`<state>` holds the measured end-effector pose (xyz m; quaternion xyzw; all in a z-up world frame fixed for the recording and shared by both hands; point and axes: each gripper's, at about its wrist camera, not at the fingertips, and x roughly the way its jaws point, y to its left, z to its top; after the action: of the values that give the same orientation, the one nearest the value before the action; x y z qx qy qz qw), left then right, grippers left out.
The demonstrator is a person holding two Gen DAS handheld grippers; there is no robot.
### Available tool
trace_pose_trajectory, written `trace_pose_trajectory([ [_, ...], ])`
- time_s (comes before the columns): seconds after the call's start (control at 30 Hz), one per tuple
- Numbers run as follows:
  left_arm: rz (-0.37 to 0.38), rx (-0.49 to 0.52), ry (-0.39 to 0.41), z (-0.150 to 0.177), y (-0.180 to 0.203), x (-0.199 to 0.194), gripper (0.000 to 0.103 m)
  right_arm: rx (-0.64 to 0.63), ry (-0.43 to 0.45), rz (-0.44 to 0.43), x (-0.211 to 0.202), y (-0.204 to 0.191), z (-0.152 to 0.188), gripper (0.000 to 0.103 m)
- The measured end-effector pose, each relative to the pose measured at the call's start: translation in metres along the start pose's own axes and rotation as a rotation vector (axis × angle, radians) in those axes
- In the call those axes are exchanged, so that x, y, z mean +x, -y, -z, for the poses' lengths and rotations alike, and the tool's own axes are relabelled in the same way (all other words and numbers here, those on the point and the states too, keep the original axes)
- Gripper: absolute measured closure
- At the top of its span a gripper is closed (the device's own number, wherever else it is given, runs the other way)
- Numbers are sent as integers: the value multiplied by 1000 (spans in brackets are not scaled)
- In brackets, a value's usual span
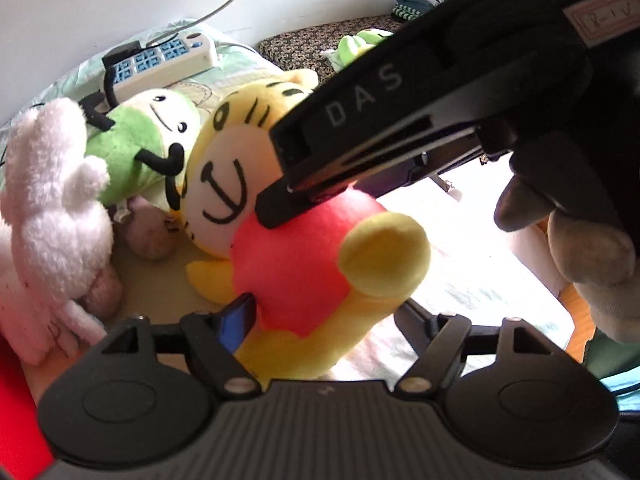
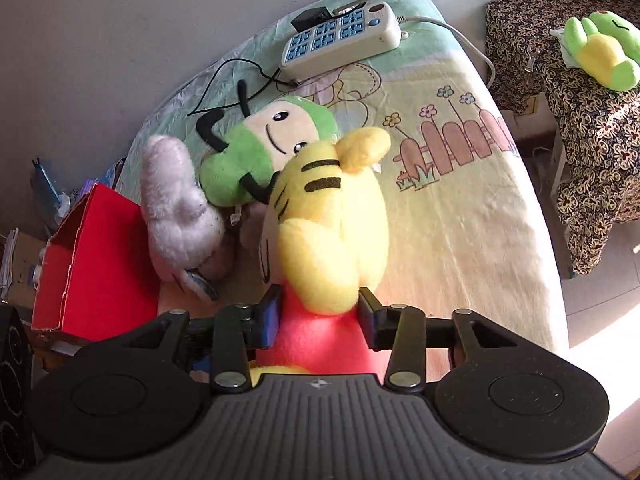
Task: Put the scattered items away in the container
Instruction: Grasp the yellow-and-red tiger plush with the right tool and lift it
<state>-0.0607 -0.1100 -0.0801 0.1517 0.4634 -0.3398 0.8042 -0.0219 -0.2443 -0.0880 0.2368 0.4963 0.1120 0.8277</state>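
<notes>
Both grippers' jaws apparently pinch the tiger plush (image 2: pixel 328 216) (red-shirted).

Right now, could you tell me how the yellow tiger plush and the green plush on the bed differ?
The yellow tiger plush is yellow with black stripes and a red shirt; the green plush is green with thin black limbs. The tiger sits between the fingers of the right hand-held gripper; the green plush lies untouched on the bedsheet. Both have smiling faces.

white power strip (image 2: pixel 340 42) on the cartoon bedsheet (image 2: pixel 460 208); floral-patterned cloth (image 2: pixel 592 148) alongside
</notes>
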Motion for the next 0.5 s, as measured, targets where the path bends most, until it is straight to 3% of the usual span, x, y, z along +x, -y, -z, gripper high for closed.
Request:
trace_pose_trajectory([
  [0.1, -33, 48, 62, -5, 8, -5, 28, 44, 28, 1, 0, 5, -6, 44],
  [0.2, -29, 49, 48, -10, 6, 1, 39, 62, 30, 7, 6, 8, -11, 41],
  [0.37, -24, 59, 71, -6, 8, -9, 48, 58, 44, 9, 4, 4, -4, 60],
  [0.5, -23, 89, 150, -4, 18, -41, 48, 39, 113, 3, -24, -7, 2, 62],
])
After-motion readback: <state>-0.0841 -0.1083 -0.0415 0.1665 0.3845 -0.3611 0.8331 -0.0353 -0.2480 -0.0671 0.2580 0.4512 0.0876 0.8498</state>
